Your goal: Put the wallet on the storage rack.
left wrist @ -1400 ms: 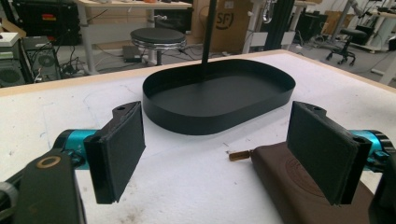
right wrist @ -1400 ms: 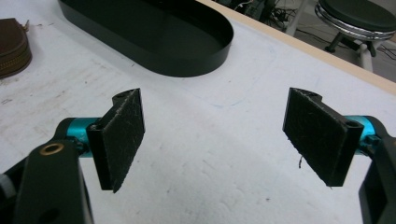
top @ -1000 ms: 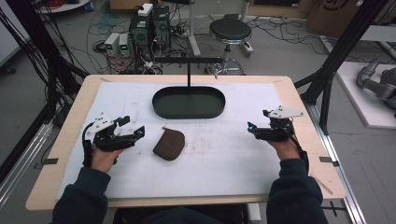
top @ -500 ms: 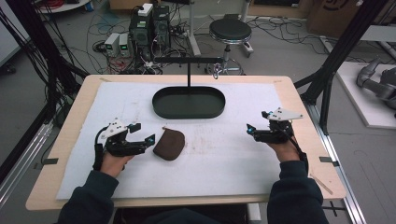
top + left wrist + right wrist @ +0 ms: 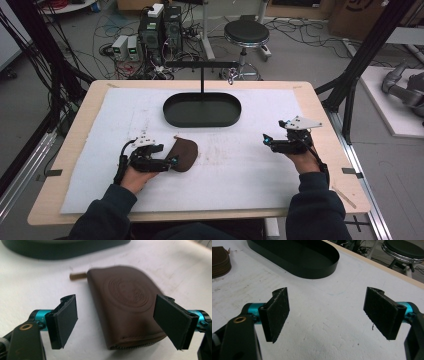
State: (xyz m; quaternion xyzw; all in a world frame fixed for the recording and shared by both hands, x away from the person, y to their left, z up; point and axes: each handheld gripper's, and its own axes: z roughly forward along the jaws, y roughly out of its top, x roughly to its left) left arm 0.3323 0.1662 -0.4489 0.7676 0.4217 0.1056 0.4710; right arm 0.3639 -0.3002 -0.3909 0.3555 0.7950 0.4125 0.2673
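A brown leather pouch (image 5: 183, 154) with a round embossed mark and a zip lies flat on the white mat, left of centre. My left gripper (image 5: 171, 161) is open at its near left edge. In the left gripper view the pouch (image 5: 127, 305) lies between the two spread jaws, and neither pad touches it. At the right of the mat my right gripper (image 5: 266, 140) is open, held just above the surface with nothing between its jaws. The pouch (image 5: 220, 261) also shows far off at the top left of the right gripper view.
A black oval tray (image 5: 202, 109) sits at the back middle of the mat, with a black T-shaped stand (image 5: 202, 65) rising behind it. The white mat (image 5: 230, 170) covers most of the wooden table (image 5: 320, 102). A stool (image 5: 246, 33) and computers stand beyond the far edge.
My left gripper has moved right across the mat, up to the pouch, and its jaws now straddle the pouch's near end. The right gripper has barely moved.
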